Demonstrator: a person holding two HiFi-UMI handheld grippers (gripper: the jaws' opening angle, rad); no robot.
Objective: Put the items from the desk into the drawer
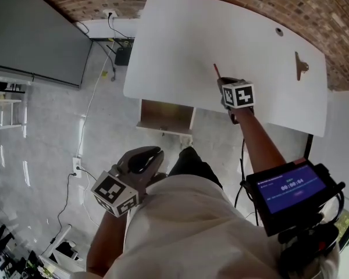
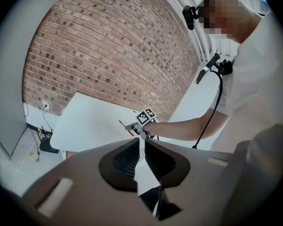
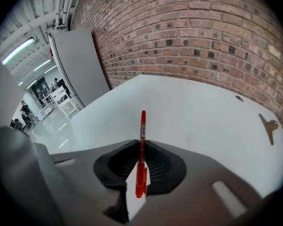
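Observation:
My right gripper [image 1: 225,85] is over the white desk [image 1: 180,45] and is shut on a red pen [image 1: 216,70]. In the right gripper view the pen [image 3: 142,126] stands up between the pads and sticks out past the jaws toward the brick wall. A brown flat clip-like item [image 1: 301,65] lies at the desk's right end, apart from the gripper. The wooden drawer [image 1: 163,115] is pulled open under the desk's near edge. My left gripper [image 1: 144,159] hangs low beside my body, short of the desk, shut with nothing in it [image 2: 142,144].
A small round hole [image 1: 279,32] is in the desk's far right part. A grey panel [image 1: 35,34] stands at the left, with cables and a black box [image 1: 122,56] on the floor by the wall. A brick wall [image 3: 203,36] runs behind the desk.

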